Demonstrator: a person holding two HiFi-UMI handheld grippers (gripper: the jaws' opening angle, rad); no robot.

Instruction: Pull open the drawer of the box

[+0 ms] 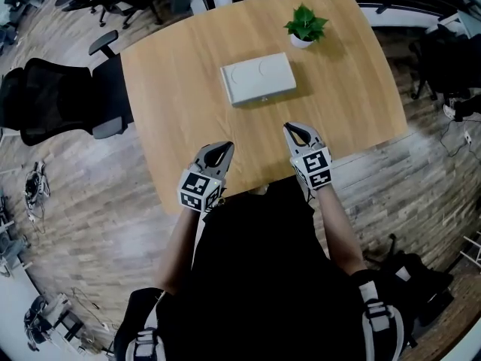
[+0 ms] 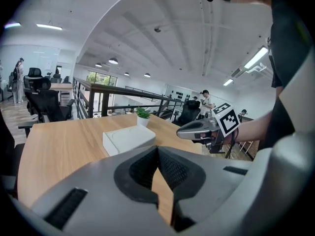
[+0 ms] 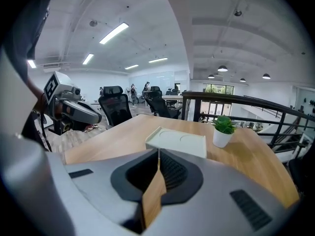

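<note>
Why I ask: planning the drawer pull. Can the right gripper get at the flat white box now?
Probably yes: bare wooden tabletop lies between the right gripper and the flat white box; the potted plant stands beyond it.

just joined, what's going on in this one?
A person holds a claw in each hand over the near edge of a wooden table. The left claw and the right claw are both shut and empty. They point toward a white box in the middle of the table but are well apart from it. A small potted plant stands beyond the box. The box looks fully closed, so nothing has been pulled open yet.
</note>
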